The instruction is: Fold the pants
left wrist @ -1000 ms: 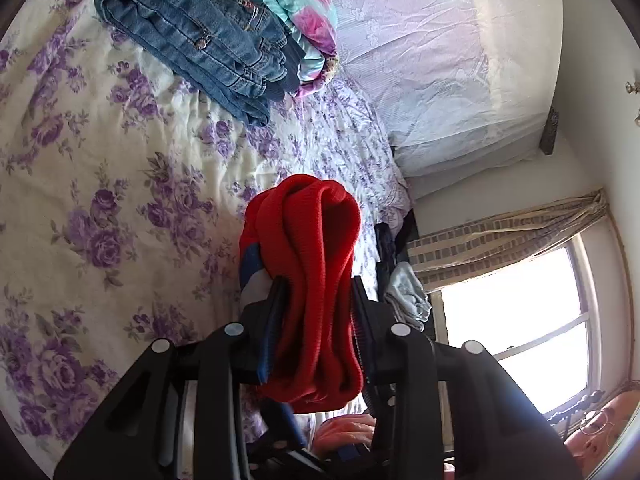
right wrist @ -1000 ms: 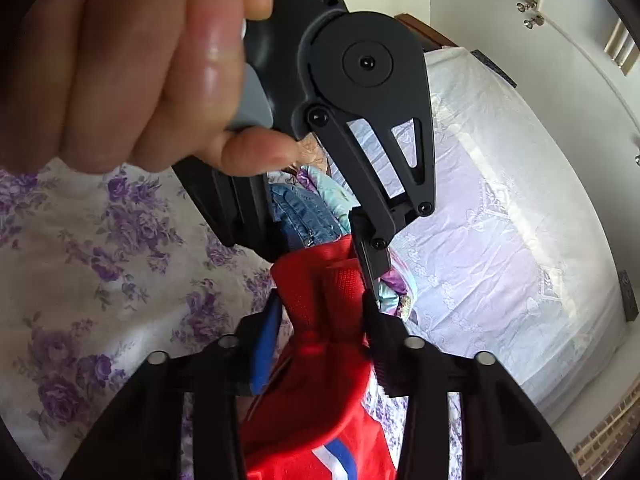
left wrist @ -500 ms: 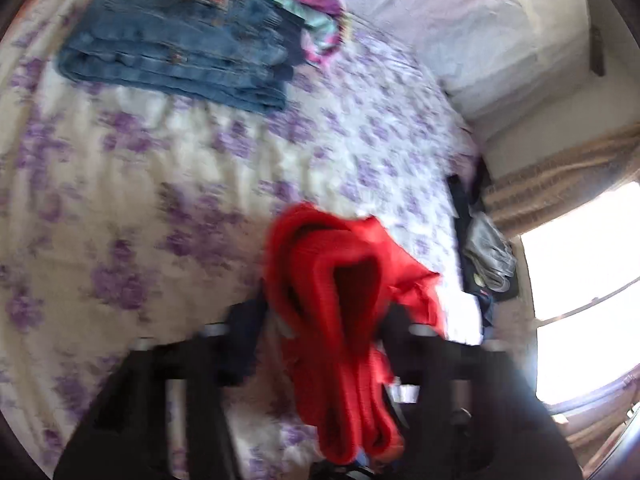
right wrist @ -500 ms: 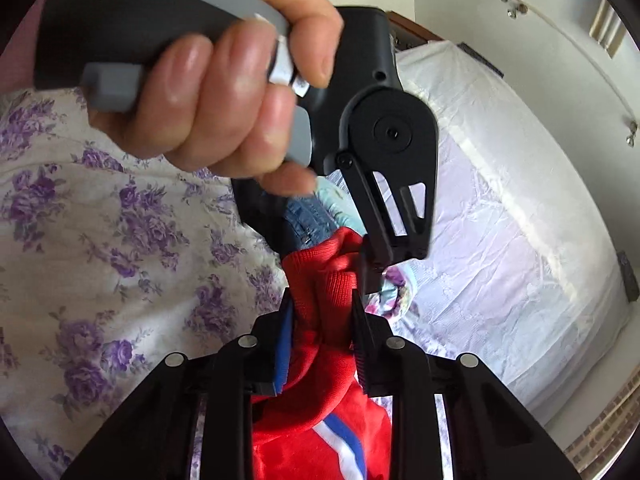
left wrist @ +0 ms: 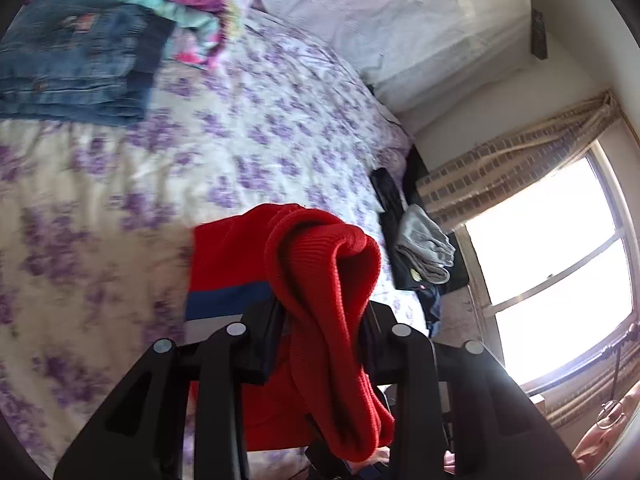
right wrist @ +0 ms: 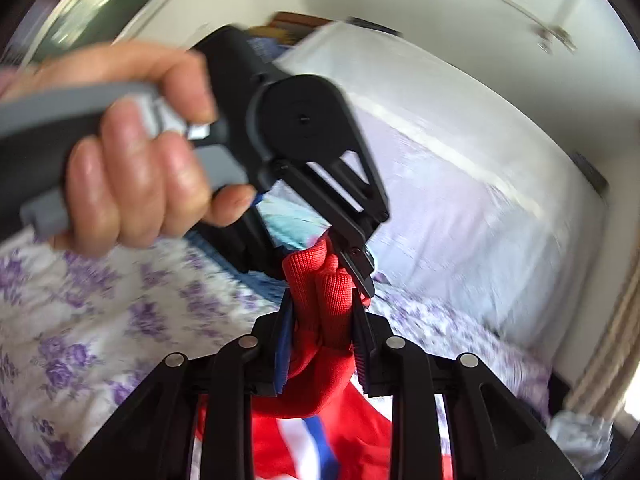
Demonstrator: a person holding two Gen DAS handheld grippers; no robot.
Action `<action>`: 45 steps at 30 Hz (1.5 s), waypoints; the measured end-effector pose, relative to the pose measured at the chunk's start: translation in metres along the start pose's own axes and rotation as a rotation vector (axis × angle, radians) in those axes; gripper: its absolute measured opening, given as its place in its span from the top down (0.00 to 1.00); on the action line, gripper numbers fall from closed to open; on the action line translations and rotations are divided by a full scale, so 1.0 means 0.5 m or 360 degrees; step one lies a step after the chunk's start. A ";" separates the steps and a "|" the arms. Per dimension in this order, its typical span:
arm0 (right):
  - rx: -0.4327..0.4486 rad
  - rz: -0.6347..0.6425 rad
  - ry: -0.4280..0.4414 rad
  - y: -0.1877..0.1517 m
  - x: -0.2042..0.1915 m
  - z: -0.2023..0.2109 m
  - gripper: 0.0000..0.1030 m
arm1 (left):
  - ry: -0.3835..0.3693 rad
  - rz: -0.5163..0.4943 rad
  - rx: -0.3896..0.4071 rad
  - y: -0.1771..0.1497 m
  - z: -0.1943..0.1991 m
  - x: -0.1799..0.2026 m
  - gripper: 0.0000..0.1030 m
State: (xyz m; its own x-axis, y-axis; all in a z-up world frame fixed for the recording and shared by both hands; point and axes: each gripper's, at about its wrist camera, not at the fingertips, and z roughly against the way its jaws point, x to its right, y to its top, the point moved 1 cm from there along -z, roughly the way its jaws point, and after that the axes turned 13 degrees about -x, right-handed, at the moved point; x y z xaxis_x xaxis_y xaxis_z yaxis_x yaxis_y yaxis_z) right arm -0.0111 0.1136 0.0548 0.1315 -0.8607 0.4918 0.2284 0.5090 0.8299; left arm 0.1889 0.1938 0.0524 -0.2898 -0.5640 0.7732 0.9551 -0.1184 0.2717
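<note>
Pants [left wrist: 320,280] — red, with a blue-and-white stripe — hang bunched above the bed [left wrist: 120,200], pinched by both the left claw [left wrist: 320,332] and right claw [right wrist: 320,344]. Mid-fold, probably; next, lay them flat — blur hides the hanging legs.

Perhaps jeans [left wrist: 68,60], blurred, cut off at frame edge

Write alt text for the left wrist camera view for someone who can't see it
The left hand-held gripper is clamped on a bunched ribbed edge of red pants with a blue and white stripe, held over a purple floral bedspread. Folded jeans lie at the upper left, a bright window at the right.
</note>
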 end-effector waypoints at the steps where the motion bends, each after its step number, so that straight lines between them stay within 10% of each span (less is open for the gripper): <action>1: -0.0008 -0.0063 -0.0016 -0.009 0.022 0.004 0.74 | -0.0010 -0.0012 -0.0018 0.006 -0.018 0.015 0.70; 15: -0.0289 -0.0803 -0.0044 -0.198 0.277 0.005 0.74 | 0.0018 -0.0103 -0.0330 0.030 -0.354 0.176 0.70; 23: -0.0430 -0.1232 0.0213 -0.342 0.354 -0.044 0.74 | 0.0245 -0.0075 -0.0420 0.020 -0.475 0.180 0.64; 27: -0.0438 -0.1433 0.0337 -0.385 0.374 -0.045 0.72 | 0.0237 -0.0118 -0.0372 0.021 -0.458 0.201 0.37; 31: -0.0518 -0.1620 0.0541 -0.422 0.404 -0.064 0.42 | 0.0255 -0.0205 -0.0178 0.015 -0.378 0.220 0.26; 36: -0.0574 -0.1899 0.0962 -0.454 0.433 -0.099 0.38 | 0.0314 -0.0183 0.0030 -0.013 -0.271 0.184 0.23; 45: -0.0580 -0.1676 0.1148 -0.372 0.442 -0.164 0.71 | 0.0668 -0.0214 0.0284 -0.100 -0.151 0.106 0.22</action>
State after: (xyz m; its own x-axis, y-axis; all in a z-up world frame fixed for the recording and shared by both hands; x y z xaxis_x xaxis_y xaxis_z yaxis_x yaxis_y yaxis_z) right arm 0.0547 -0.1715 -0.0124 0.1869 -0.7076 -0.6815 0.7650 -0.3303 0.5528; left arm 0.1307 0.1081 0.0362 -0.3249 -0.8392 0.4361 0.8746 -0.0911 0.4762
